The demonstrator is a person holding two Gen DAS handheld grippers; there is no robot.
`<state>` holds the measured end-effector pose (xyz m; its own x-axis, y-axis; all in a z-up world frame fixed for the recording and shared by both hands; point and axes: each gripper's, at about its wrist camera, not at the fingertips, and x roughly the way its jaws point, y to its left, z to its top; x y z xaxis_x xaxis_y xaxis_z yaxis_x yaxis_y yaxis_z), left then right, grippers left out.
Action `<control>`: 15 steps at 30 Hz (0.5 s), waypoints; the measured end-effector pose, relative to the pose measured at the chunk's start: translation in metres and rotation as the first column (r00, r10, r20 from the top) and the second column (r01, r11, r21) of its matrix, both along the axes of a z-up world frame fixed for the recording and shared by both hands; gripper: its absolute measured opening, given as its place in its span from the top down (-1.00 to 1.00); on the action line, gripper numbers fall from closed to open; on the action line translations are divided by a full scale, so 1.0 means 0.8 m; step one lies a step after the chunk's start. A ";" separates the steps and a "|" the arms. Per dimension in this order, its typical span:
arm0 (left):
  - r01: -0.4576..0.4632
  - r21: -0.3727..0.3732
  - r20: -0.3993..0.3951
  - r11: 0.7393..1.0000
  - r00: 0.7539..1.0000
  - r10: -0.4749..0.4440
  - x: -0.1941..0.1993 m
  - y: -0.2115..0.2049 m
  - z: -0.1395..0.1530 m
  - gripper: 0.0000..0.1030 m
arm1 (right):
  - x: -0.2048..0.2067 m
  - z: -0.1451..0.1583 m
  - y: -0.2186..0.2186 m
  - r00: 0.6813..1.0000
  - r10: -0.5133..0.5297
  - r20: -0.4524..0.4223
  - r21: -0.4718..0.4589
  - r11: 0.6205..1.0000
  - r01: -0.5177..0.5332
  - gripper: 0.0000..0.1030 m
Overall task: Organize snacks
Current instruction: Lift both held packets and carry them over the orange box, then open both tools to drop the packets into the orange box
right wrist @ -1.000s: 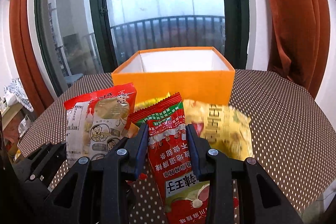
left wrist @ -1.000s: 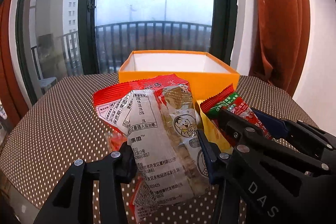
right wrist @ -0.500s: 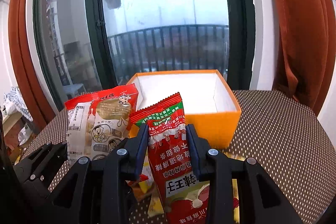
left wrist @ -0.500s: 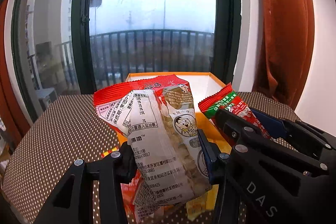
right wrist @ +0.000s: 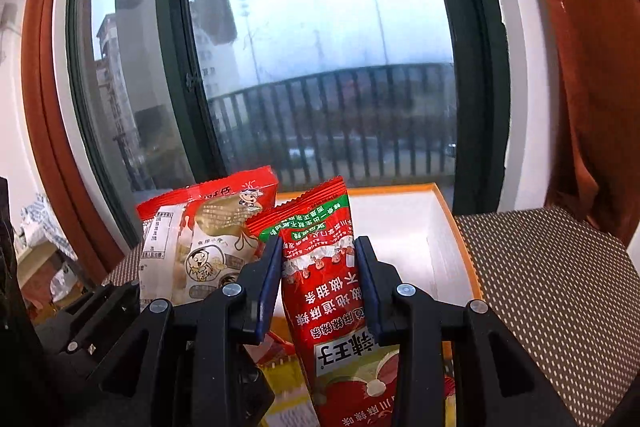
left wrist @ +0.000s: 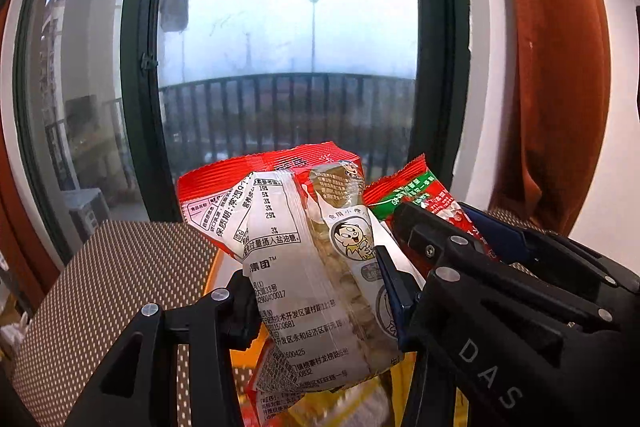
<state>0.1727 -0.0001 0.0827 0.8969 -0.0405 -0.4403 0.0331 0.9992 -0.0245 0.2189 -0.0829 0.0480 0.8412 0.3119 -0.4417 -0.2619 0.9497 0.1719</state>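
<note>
Low in the frame, left gripper (left wrist: 316,291) pinches a crinkly cartoon-printed snack packet (left wrist: 304,267); right gripper (right wrist: 318,267) clamps a glossy red spicy-strip sachet (right wrist: 324,267) before the white-lined orange cardboard box (right wrist: 460,239).

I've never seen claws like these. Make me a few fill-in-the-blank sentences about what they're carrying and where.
1. The right claw is shut on a red packet whose top band is ____.
2. The left claw grips a snack bag printed with a cartoon ____.
3. Behind both packets sits an open box, white inside and ____ outside.
4. The table wears a brown cloth patterned with white ____.

Missing words: green; child; orange; dots
</note>
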 end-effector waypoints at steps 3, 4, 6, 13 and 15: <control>-0.008 -0.003 0.001 1.000 1.000 0.008 0.025 0.001 0.005 0.04 | 0.023 0.004 -0.002 1.000 0.001 0.007 0.024 1.000 -0.002 0.24; -0.008 -0.005 0.001 1.000 1.000 0.008 0.034 0.001 0.005 0.04 | 0.029 0.003 -0.005 1.000 0.000 0.007 0.029 1.000 0.000 0.24; -0.011 -0.009 -0.007 1.000 1.000 0.011 0.049 0.004 0.003 0.04 | 0.043 0.001 -0.005 1.000 -0.003 0.006 0.036 0.999 0.003 0.24; -0.023 0.002 -0.072 1.000 0.997 0.023 0.119 0.001 -0.018 0.04 | 0.111 -0.019 -0.006 0.999 0.006 -0.047 0.078 0.997 -0.003 0.24; -0.022 0.002 -0.111 1.000 0.994 0.022 0.142 0.003 -0.030 0.04 | 0.133 -0.031 -0.006 0.997 -0.001 -0.080 0.082 0.997 0.007 0.24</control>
<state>0.2860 0.0024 0.0590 0.8434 -0.0208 -0.5369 0.0080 0.9996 -0.0261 0.3250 -0.0879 0.0229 0.8057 0.3466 -0.4803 -0.2404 0.9325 0.2697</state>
